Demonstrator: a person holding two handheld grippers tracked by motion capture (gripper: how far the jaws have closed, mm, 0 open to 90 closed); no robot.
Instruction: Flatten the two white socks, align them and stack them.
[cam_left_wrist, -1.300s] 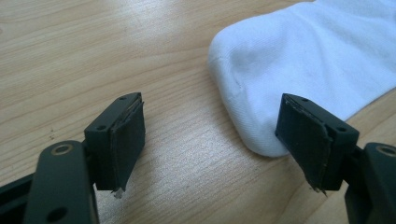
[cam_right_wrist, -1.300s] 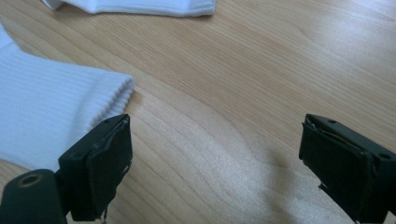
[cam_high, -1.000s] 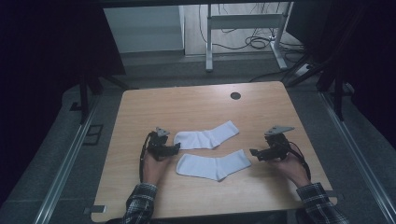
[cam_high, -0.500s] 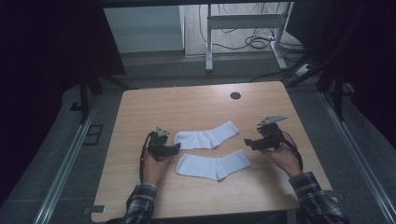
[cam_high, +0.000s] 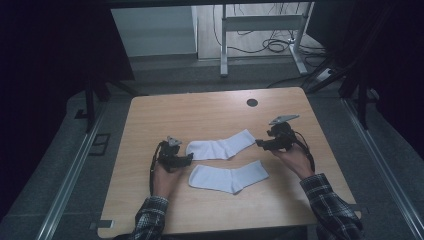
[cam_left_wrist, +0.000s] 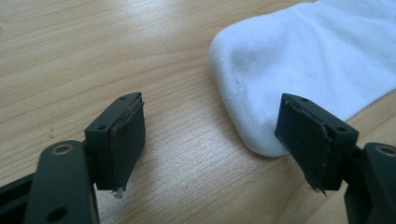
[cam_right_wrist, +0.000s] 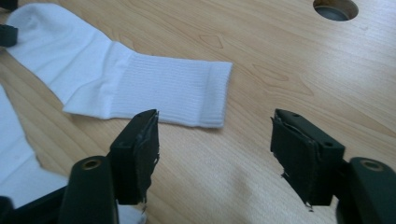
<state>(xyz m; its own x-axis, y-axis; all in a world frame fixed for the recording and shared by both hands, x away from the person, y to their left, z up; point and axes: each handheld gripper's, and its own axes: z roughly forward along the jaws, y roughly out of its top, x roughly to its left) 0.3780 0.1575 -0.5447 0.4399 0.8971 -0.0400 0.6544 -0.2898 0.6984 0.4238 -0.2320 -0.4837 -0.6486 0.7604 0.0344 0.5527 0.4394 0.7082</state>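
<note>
Left hand-held gripper (cam_high: 189, 158) jaws apart at far sock (cam_high: 222, 148) toe, nothing gripped. Right hand-held gripper (cam_high: 260, 143) jaws just closing, apart, empty, near its cuff. Near sock (cam_high: 230, 176) flat on table (cam_high: 210, 112).

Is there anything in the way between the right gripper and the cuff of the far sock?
Nothing visible. The right gripper, its jaws open and just closing with nothing between them, faces the cuff of the far sock across bare table. The near sock lies off to the side, clear of that path.
</note>
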